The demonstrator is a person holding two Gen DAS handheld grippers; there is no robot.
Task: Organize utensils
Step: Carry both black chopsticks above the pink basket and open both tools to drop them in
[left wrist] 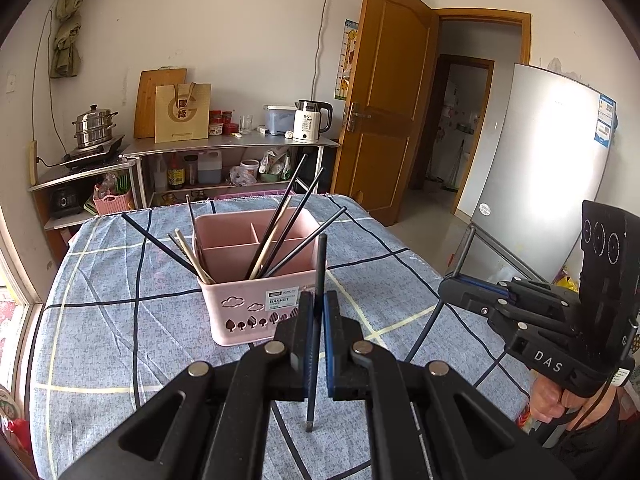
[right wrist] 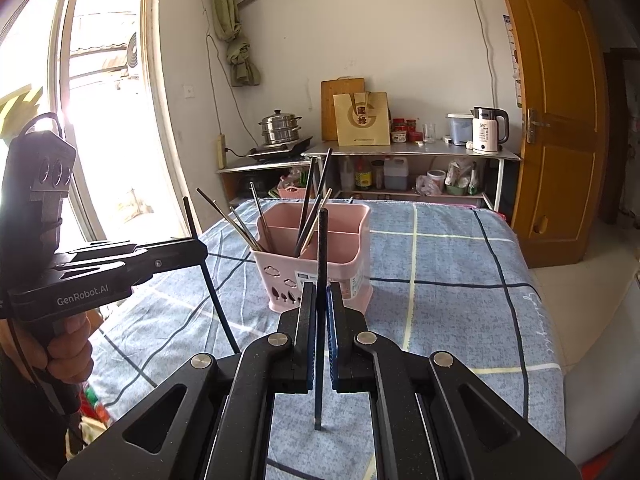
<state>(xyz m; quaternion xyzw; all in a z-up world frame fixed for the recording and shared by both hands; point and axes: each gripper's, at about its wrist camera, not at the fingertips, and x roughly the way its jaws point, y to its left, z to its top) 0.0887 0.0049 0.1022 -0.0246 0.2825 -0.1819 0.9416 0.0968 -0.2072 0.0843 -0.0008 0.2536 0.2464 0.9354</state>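
Two handheld grippers each pinch one dark chopstick upright before a pink basket of chopsticks on a checked blue tablecloth.

The left gripper clamps a chopstick; its view shows a fridge. The right gripper clamps another chopstick; only its view shows a window.

A white label on the pink basket read "BASKET". The kettle showed "55°". The right gripper body carried "DAS"; the left gripper body carried "GenRobot.AI".
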